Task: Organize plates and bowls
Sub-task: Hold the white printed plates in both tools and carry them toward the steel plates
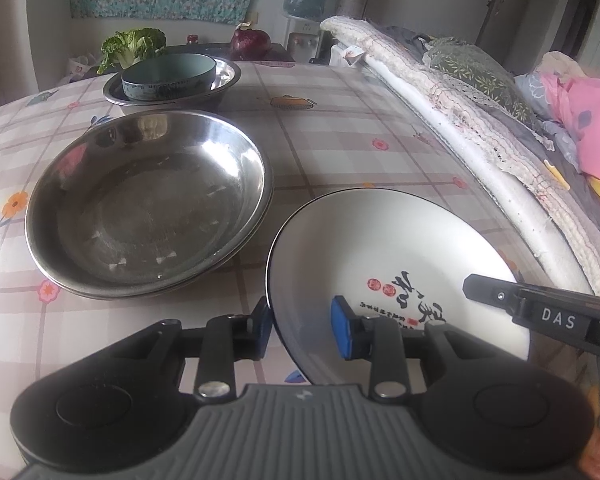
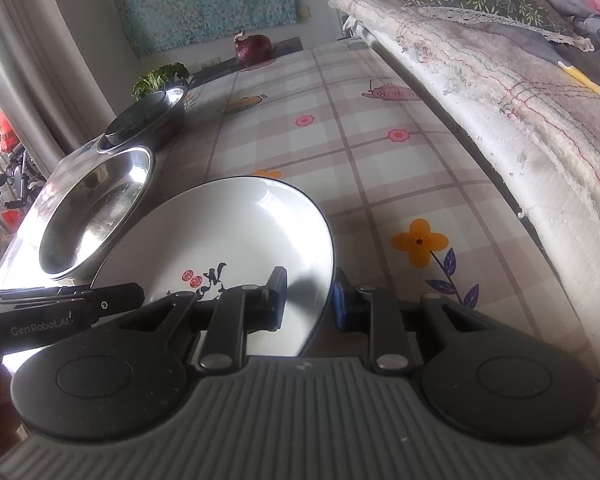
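Both grippers straddle the rim of one white ceramic plate. Left gripper has one blue pad inside the plate and the other outside its near-left edge, with gaps showing on both sides, so it is spread and not clamping. Right gripper stands at the plate's right edge, one finger over the white surface and the blue-padded finger outside; whether it presses the rim or only brackets it cannot be told from this view.

That plate has a dark rim and black calligraphy with red seals, and sits on the checked, flower-printed table. Just beside it to the left lie stacked stainless steel plates, apart from the white plate. Farther back, a teal bowl rests upside down inside a steel basin. Behind these are a leafy green vegetable and a red onion. Along the table's right edge runs a bed with quilted covers.
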Tool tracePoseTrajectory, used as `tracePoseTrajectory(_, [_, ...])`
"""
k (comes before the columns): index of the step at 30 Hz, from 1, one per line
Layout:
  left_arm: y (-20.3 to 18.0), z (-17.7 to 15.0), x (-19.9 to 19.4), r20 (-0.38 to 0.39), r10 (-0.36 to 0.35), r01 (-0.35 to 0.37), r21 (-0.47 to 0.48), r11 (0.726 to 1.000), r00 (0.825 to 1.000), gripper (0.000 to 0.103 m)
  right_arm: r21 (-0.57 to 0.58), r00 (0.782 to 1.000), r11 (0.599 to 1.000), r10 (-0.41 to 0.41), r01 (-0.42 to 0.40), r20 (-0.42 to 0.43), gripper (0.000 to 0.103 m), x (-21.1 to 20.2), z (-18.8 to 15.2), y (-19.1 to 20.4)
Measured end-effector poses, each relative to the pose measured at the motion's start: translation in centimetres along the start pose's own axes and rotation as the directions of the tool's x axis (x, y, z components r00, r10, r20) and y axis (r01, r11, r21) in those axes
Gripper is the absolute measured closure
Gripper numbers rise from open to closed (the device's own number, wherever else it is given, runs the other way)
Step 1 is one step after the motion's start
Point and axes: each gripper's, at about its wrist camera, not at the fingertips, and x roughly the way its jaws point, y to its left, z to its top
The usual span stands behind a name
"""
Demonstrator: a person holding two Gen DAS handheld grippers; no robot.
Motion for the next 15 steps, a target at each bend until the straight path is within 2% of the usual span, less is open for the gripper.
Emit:
tracePoseTrajectory(6, [0.08, 0.03, -0.26, 0.016, -0.005, 0.005, -0.001, 1.0, 1.0, 0.071, -0.009, 1.0, 1.0, -0.003, 0.003, 0.004, 0.08, -0.34, 0.23, 0.11])
tracePoseTrajectory(15, [0.53, -0.42, 0.14, -0.001, -0.016, 0.016, -0.011, 1.0, 1.0, 0.073, -0.018, 1.0, 1.0, -0.004, 0.004, -0.009, 0.08, -0.16, -0.09, 0.11])
